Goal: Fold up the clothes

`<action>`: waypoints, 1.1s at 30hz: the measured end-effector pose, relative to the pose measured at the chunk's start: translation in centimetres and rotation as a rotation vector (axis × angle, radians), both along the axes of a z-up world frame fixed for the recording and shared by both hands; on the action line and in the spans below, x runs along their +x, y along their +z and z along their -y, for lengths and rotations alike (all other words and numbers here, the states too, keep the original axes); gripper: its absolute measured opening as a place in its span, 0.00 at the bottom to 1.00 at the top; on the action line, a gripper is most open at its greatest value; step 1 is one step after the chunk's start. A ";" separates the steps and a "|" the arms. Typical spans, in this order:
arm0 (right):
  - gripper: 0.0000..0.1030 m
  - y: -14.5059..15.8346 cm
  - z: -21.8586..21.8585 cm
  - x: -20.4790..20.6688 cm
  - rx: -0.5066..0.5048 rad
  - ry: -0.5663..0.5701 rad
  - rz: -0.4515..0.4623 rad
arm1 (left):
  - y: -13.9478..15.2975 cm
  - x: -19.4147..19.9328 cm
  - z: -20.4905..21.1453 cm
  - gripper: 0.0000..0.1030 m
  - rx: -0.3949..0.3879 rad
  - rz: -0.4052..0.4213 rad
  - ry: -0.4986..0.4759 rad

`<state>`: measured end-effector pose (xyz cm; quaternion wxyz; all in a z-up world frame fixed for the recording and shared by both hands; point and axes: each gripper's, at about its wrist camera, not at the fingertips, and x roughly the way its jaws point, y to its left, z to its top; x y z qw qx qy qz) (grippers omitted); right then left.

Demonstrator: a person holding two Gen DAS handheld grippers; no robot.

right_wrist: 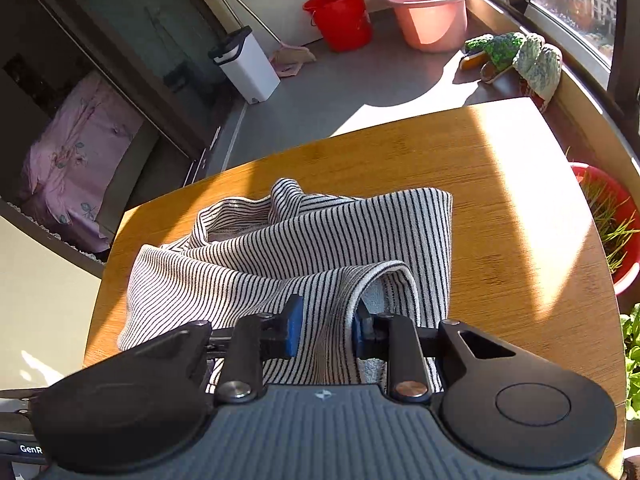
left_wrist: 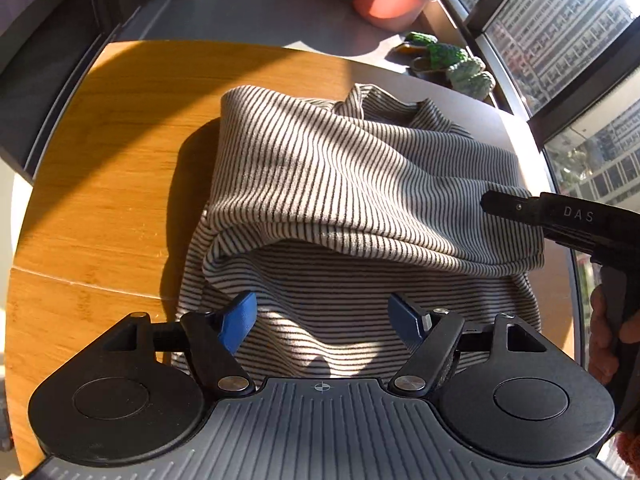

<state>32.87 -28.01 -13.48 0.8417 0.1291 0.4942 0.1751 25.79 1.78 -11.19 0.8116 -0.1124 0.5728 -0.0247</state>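
Striped garment [left_wrist: 352, 184]: partly folded, lying on the wooden tabletop [left_wrist: 100, 168], upper layer doubled over the lower.
Left gripper [left_wrist: 320, 322]: blue pads spread wide, hovering above the garment's near edge, holding nothing.
Right gripper [right_wrist: 326, 330]: pads pinching a fold of the striped garment at its near right corner.

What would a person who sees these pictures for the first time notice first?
Most likely the striped garment, lying half folded in the middle of the wooden table under strong sunlight. Next, the right gripper, closed on a fold of the cloth at its near edge, while the left gripper hangs open above the fabric. Behind the table, a pink tub and a red bucket stand on the floor by the window.
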 end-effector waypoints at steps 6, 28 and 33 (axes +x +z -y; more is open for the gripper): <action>0.05 5.6 -1.0 0.0 -0.037 0.061 0.205 | -0.2 0.2 -1.4 0.82 -0.002 -0.009 0.000; 0.33 3.1 2.2 -0.9 -0.223 -0.066 0.214 | -0.5 1.3 -0.9 0.90 0.025 0.031 -0.065; 0.57 2.9 -0.3 -1.2 -0.144 0.015 0.222 | -0.8 2.0 -0.1 0.90 0.052 0.022 -0.071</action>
